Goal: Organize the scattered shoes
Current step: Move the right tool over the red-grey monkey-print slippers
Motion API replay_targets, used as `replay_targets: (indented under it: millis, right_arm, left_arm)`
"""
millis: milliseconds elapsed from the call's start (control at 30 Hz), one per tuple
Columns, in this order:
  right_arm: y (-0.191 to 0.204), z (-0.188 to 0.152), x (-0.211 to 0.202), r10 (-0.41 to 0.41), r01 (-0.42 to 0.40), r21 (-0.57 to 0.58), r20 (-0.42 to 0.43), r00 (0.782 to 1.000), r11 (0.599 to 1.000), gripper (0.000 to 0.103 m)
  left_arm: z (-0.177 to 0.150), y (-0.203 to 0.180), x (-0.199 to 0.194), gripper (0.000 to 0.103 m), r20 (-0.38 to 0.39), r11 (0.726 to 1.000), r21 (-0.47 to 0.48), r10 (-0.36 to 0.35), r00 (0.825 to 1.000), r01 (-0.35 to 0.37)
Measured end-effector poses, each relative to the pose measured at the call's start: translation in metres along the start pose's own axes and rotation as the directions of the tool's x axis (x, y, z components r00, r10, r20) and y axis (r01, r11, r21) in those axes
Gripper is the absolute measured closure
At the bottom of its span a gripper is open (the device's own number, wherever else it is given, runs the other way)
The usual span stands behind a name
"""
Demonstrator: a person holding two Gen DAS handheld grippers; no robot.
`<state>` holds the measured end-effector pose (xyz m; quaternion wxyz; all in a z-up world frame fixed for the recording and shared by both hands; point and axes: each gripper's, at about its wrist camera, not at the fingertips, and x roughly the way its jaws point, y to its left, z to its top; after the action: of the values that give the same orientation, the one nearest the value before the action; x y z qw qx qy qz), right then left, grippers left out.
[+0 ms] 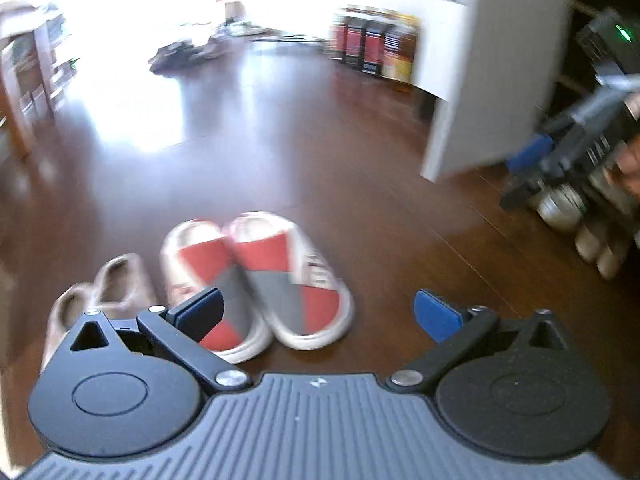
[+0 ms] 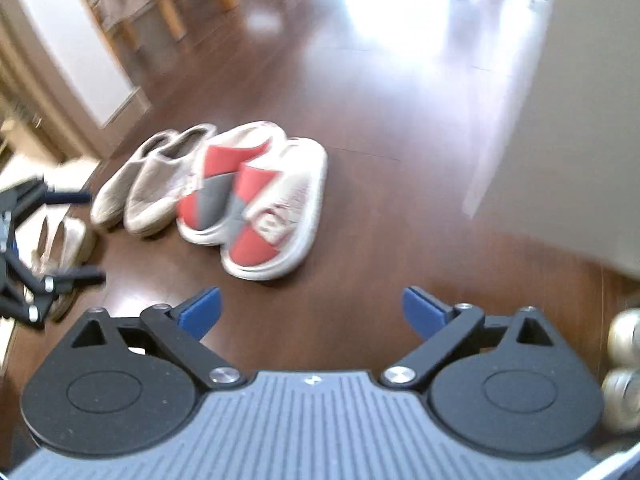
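On the dark wooden floor (image 2: 380,240) a row of shoes runs left to right: a pale pair (image 2: 60,240) at the frame's edge, partly hidden, then beige slip-ons (image 2: 148,184), then red, grey and white slippers (image 2: 256,200), pairs side by side. The left gripper (image 1: 316,312) hangs above them, fingers spread wide, holding nothing. The right gripper (image 2: 312,308) likewise gapes empty. Metal cans (image 2: 624,364) stand at far right.
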<state>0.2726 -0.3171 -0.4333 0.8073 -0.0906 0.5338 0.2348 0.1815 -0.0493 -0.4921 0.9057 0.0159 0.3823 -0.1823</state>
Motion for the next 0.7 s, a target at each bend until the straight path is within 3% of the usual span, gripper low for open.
replay_targets:
  millis: [133,333,400,567,700]
  right_arm:
    - [0.031,0.06,0.014,0.031,-0.015,0.087,-0.178,0.984,0.996,0.008]
    - [0.032,0.116,0.044,0.095,0.0,0.278,-0.329,0.939,0.961,0.013]
    - [0.026,0.134,0.053,0.118,0.007,0.335,-0.35,0.929,0.942,0.019]
    - [0.013,0.18,0.079,0.169,0.005,0.424,-0.37,0.913,0.905,0.019]
    - [0.001,0.211,0.126,0.194,0.022,0.464,-0.412,0.89,0.886,0.019]
  left_arm:
    - [0.006,0.029,-0.029,0.001,-0.042,0.989,-0.149,0.018,0.999,-0.024]
    - [0.012,0.031,-0.058,0.001,-0.118,0.964,-0.257,0.033,0.992,-0.062]
    - [0.018,0.023,-0.056,0.001,-0.147,0.958,-0.276,0.038,0.988,-0.078]
    - [0.052,0.021,-0.049,0.001,-0.194,0.952,-0.294,0.027,0.981,-0.085]
    - [0.082,0.032,-0.032,0.001,-0.215,0.951,-0.29,0.047,0.975,-0.11]
